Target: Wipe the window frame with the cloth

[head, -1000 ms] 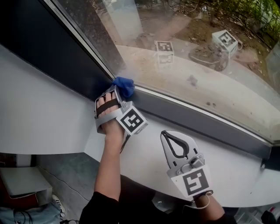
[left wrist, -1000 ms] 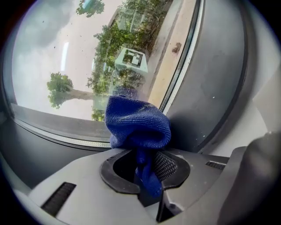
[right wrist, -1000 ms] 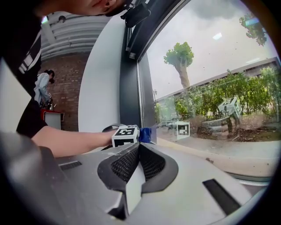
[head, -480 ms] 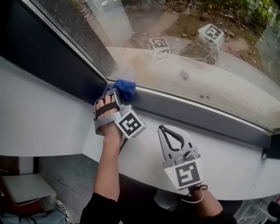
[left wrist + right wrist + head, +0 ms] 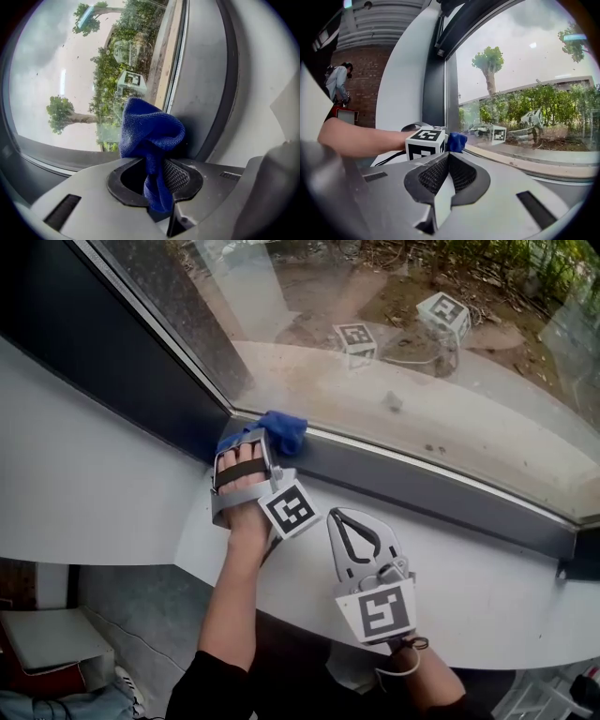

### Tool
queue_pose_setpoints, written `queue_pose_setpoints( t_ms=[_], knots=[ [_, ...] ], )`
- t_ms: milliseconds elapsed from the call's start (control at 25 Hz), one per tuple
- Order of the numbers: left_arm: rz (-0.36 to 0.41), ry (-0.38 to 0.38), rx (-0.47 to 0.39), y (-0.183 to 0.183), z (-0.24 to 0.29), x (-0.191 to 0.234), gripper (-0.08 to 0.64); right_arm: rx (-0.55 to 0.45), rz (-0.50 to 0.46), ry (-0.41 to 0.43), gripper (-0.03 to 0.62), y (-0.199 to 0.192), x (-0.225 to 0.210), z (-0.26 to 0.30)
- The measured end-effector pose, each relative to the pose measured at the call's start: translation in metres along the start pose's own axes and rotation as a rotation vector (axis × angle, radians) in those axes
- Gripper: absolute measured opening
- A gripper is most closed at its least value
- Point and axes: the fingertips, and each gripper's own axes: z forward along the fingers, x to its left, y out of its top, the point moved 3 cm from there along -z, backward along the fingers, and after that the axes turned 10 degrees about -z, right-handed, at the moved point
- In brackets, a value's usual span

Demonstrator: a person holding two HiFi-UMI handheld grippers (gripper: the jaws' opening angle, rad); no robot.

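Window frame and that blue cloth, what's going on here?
A person holds a gripper in each hand. The left gripper is shut on a blue cloth and holds it against the dark window frame at its left corner. The right gripper is shut and empty, over the white sill.

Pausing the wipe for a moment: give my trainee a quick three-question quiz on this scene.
1. What do the jaws of the left gripper hold? A) a sponge B) the blue cloth C) nothing
2. True or false: the right gripper is shut on the blue cloth.
3. Fill in: in the head view, the blue cloth lies against the window frame at its lower-____ corner.
Key: 1 B; 2 false, its jaws are shut on nothing; 3 left.
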Motion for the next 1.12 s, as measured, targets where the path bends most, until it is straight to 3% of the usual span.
queue_pose_setpoints(
  t_ms=[800,1120],
  knots=[
    [0.138,-0.009,-0.128,0.050,-0.043,-0.027,0.080,0.016,0.034,-0.091,0.006,-0.018,-0.020,-0.037],
    [0.275,0.064,-0.155,0.076,-0.061,-0.032,0.080,0.018,0.044,-0.120,0.006,-0.024,-0.030,-0.055]
  ],
)
